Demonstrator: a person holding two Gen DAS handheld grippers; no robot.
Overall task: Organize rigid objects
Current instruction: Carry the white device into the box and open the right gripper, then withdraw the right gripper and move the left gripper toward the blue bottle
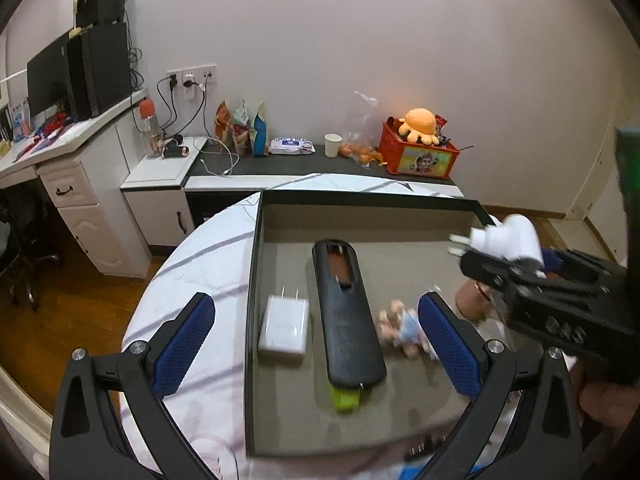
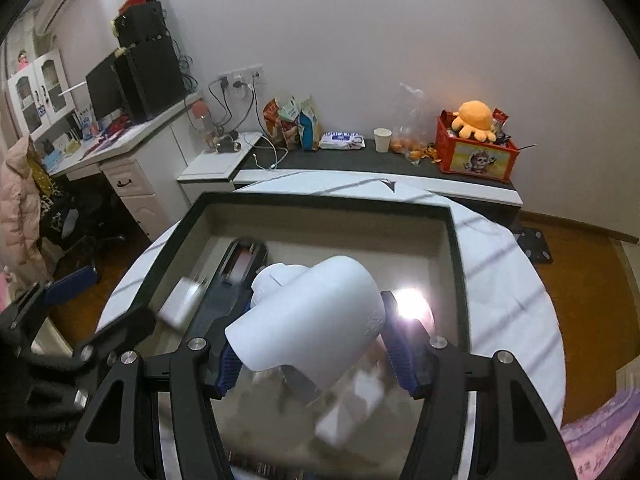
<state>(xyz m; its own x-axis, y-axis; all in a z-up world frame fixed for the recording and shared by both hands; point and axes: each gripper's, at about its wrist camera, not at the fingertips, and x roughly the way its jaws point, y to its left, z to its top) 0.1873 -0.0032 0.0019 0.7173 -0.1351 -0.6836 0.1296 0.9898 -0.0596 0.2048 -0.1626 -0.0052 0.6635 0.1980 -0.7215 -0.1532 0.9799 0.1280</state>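
White plug adapter (image 2: pixel 308 320) is pinched in your right hand-held gripper (image 2: pixel 312 354); lower it gently into the tray (image 1: pixel 256 264) beside the remote (image 1: pixel 346 312). Left hand-held gripper (image 1: pixel 316 344) is spread, empty.

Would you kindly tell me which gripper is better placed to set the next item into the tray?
Right. The right gripper is shut on the large white plug adapter and hangs over the black tray. The left gripper is open and empty, above the small white charger and black remote.

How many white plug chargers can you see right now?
2. One small charger lies in the tray, left of the black case; a bigger charger is held by the right tool. Others may be hidden.
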